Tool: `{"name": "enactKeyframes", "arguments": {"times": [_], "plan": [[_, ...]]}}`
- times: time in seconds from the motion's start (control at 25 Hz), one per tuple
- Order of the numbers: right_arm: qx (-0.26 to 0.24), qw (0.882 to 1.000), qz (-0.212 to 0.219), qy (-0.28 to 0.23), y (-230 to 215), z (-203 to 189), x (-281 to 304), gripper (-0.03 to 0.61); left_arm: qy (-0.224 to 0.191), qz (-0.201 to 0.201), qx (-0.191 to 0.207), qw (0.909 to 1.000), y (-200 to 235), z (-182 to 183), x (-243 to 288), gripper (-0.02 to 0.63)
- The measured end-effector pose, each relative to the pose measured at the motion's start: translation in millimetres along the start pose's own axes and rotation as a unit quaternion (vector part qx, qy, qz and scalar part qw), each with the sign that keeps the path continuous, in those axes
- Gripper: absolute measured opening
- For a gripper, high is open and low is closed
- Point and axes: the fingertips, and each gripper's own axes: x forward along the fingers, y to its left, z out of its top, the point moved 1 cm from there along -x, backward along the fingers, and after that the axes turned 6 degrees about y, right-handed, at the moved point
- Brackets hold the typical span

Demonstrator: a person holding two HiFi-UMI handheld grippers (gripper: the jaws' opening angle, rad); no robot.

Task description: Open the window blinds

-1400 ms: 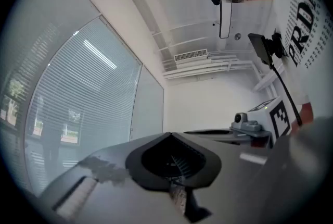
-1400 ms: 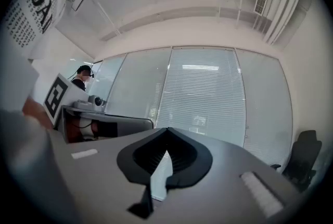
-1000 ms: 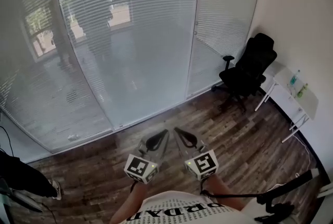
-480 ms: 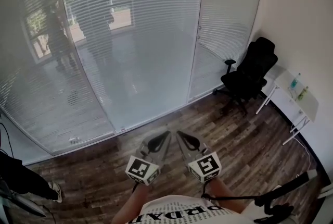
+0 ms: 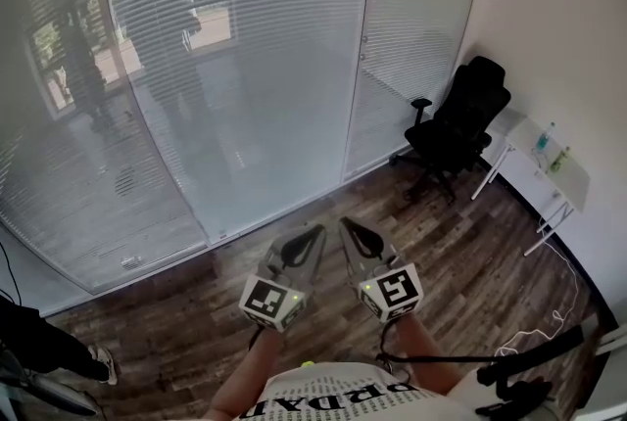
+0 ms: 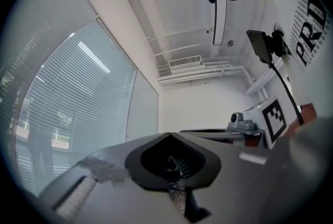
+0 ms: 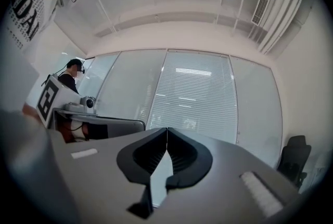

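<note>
Still closed: the white slatted window blinds (image 5: pixel 235 37) hang across the tall glass wall ahead of me, their slats lying just as they did a second ago. No part of the task is done yet. Over that second my view of the room has slid a little. The brown wood-plank floor (image 5: pixel 470 253) and the black swivel office chair (image 5: pixel 458 120) by the right-hand wall sit slightly differently in the head view. I read that as an approach under way, with me standing well back from the glass.

The two grippers have risen a touch and ridden forward together. They are held low in front of my chest and angled towards each other, tips nearly meeting.

The left grey two-jaw gripper (image 5: pixel 312 235) points slightly above level towards the blinds. Its own view shows the jaws pressed together at the tip with nothing between them (image 6: pixel 169 135). The right grey two-jaw gripper (image 5: pixel 348 227) mirrors it, also clamped tight on nothing (image 7: pixel 167 130), with the blinds filling the background beyond its tip.

A small fitting (image 5: pixel 363 39) shows on the frame post between panes. It is too small for me to say whether it works the slats. I would judge the next need is closing the distance and finding the control.
</note>
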Motion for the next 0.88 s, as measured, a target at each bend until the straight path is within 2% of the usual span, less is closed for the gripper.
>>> {"name": "enactKeyframes", "arguments": {"times": [0.24, 0.4, 0.64, 0.88], "plan": [[-0.007, 1.000, -0.009, 0.004, -3, -9, 3, 0.011, 0.012, -0.014, -0.006, 0.9998, 2, -17, 6, -0.006], [-0.001, 1.000, -0.011, 0.001, -28, -19, 15, 0.057, 0.011, -0.019, -0.012, 0.9997, 8, -23, 33, -0.006], [-0.010, 1.000, -0.001, -0.009, -54, -32, 31, 0.058, 0.015, -0.014, -0.025, 0.9995, 15, -35, 65, -0.006], [-0.021, 1.000, 0.015, -0.012, -88, -36, 49, 0.066, 0.022, -0.001, -0.004, 0.9997, 29, -47, 102, -0.006]]}}
